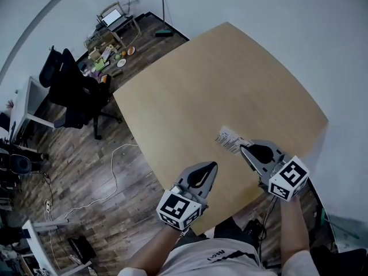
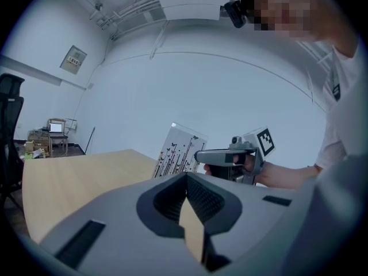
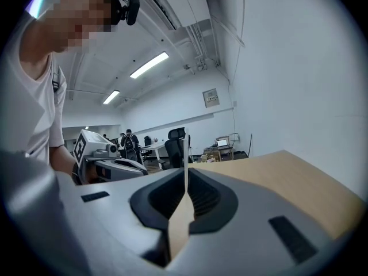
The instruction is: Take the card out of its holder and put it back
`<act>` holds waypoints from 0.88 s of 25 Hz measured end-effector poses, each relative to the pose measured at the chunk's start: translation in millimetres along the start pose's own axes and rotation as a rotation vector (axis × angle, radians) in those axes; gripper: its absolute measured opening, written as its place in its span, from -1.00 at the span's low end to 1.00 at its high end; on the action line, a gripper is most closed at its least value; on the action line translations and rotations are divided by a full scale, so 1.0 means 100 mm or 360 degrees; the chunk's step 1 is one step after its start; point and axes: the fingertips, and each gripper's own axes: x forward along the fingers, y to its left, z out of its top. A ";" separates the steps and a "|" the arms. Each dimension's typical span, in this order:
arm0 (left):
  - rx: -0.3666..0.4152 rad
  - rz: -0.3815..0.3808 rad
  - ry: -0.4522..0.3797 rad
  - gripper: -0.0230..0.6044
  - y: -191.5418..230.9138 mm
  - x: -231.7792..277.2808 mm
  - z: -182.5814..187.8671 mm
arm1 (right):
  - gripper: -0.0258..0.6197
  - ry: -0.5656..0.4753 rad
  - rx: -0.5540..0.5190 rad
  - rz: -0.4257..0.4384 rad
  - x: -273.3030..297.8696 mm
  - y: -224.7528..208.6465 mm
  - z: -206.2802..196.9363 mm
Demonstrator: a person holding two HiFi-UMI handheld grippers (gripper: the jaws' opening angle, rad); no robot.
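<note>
Left gripper (image 1: 213,165) is held closed, empty, near the card (image 1: 229,138) — right gripper (image 1: 243,148) is clamped on its edge. Slippage is risked by that thin grip.

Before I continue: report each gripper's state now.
Left gripper: shut, holding nothing.
Right gripper: shut on the card.
</note>
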 end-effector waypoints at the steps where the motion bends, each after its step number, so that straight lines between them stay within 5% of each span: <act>1: -0.0002 -0.0007 -0.0008 -0.89 -0.01 -0.02 0.05 | -0.84 -0.0002 0.0004 -0.0010 -0.01 0.02 0.04; 22: 0.0066 -0.0149 -0.0149 -0.89 -0.22 -0.57 0.67 | -0.84 -0.0091 0.0005 -0.0065 -0.25 0.60 0.58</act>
